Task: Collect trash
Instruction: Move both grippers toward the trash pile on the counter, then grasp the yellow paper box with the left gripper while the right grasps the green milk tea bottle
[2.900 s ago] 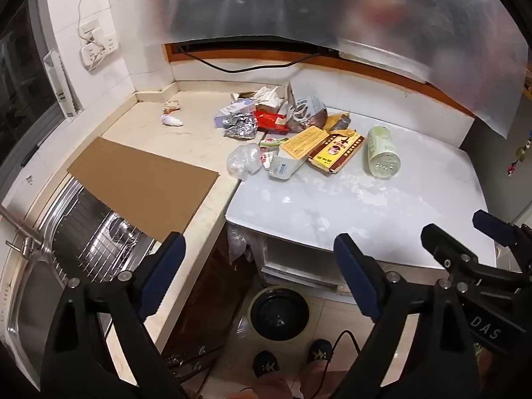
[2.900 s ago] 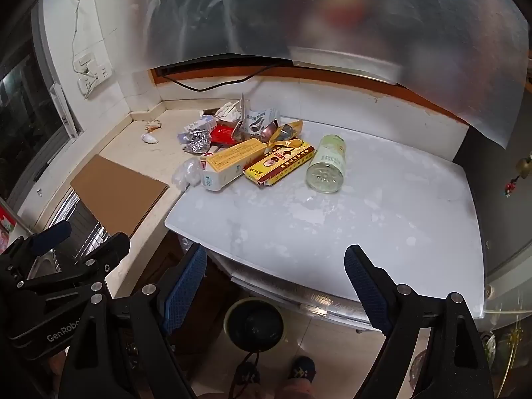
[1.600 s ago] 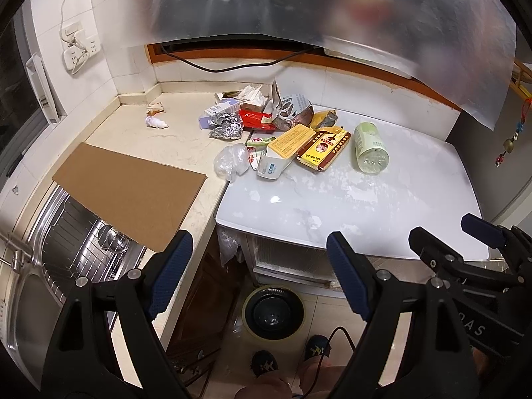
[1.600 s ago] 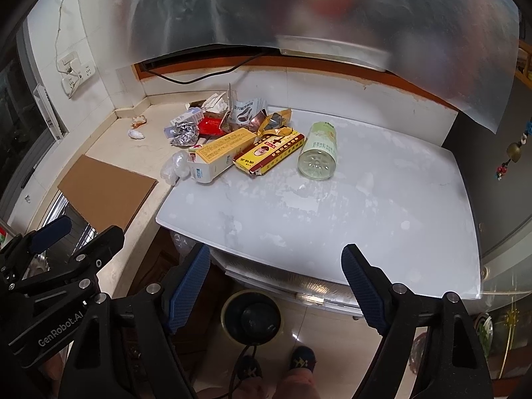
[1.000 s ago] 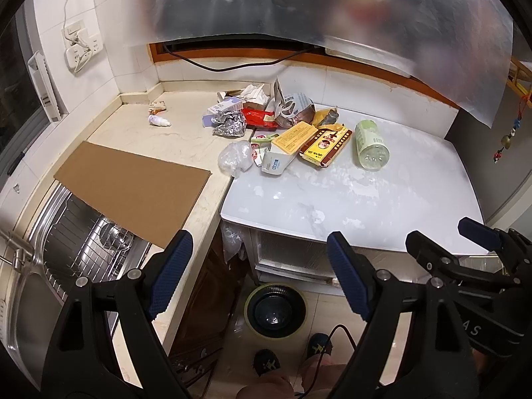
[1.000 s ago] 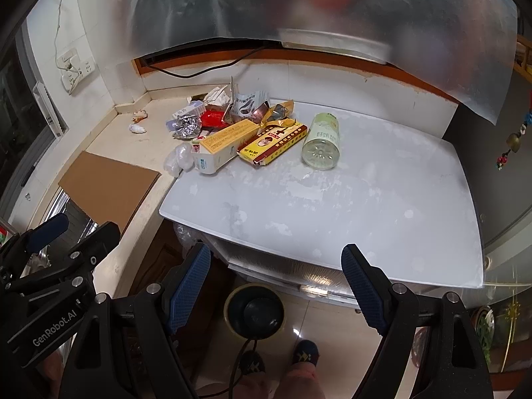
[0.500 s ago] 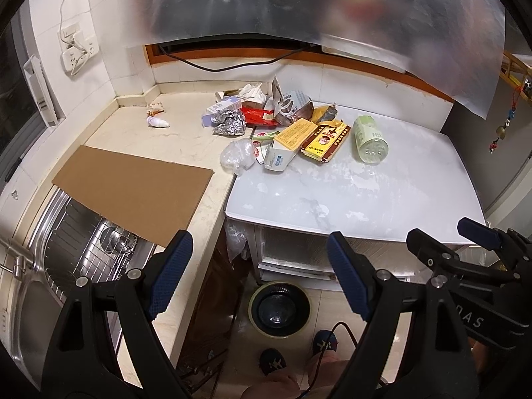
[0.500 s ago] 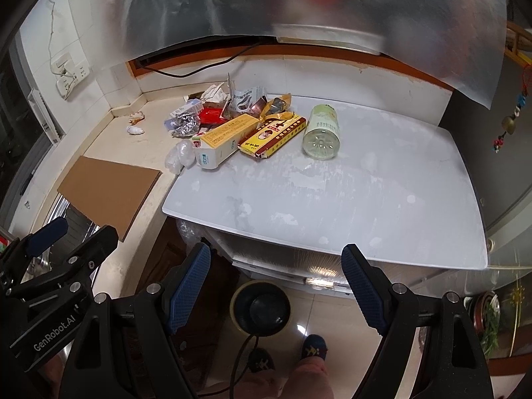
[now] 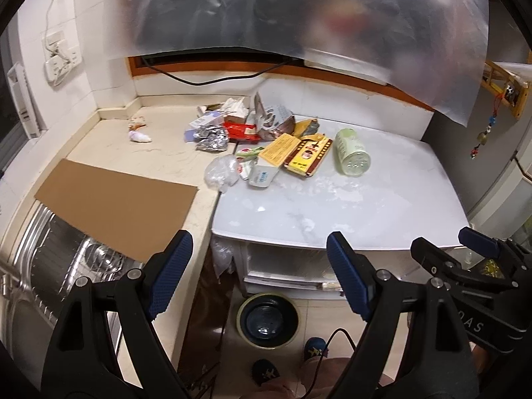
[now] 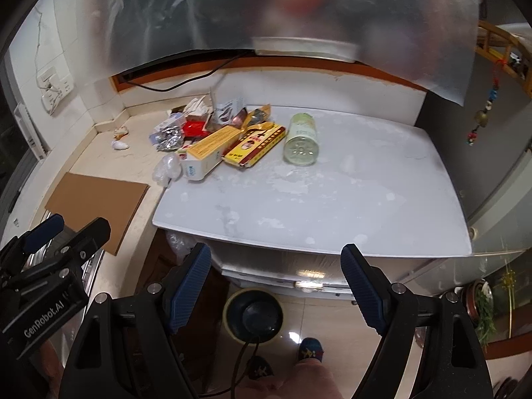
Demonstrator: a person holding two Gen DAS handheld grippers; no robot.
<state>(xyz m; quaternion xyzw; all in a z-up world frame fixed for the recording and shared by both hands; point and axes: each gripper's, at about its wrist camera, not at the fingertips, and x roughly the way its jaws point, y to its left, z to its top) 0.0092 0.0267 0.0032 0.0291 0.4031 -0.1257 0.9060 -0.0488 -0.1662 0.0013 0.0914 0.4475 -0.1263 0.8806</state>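
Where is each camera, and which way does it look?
Left wrist: sits on the left gripper, looks forward and down at the cardboard and trash pile; shows its own open fingers, the right gripper, the person's feet.
Right wrist: sits on the right gripper, looks at the white table; shows its own open fingers, the left gripper, feet.
Both share the bottle, the yellow boxes and the floor bin.

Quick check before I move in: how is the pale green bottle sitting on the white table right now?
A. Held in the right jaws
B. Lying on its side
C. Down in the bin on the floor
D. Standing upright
B: the pale green bottle lies on its side on the white table, beside the red and yellow box.
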